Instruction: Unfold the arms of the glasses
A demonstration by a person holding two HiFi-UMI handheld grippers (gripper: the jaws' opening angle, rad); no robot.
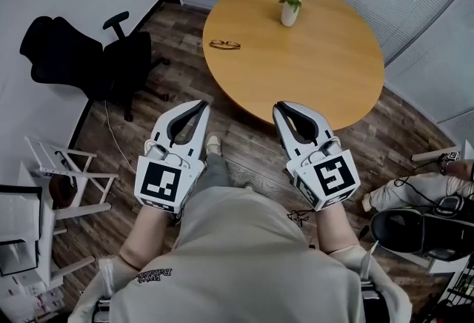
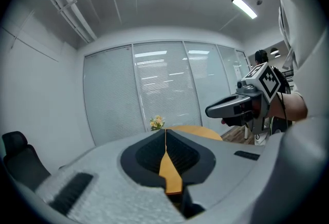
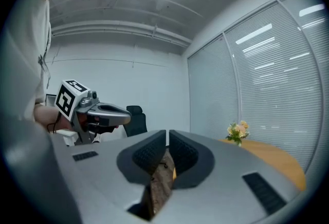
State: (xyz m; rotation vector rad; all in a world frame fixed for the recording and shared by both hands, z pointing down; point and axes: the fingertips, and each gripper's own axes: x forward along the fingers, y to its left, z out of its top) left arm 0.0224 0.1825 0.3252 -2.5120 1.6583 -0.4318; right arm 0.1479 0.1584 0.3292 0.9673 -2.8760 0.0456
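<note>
Jaws on my left tool (image 1: 201, 104) and my right tool (image 1: 281, 107) are both closed on nothing, side by side above the floor (image 1: 244, 138), well apart from the glasses (image 1: 224, 44) lying near the round surface's (image 1: 311, 66) left edge.

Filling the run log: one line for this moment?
stage: not started | left gripper: shut, empty | right gripper: shut, empty | glasses: on table, untouched
</note>
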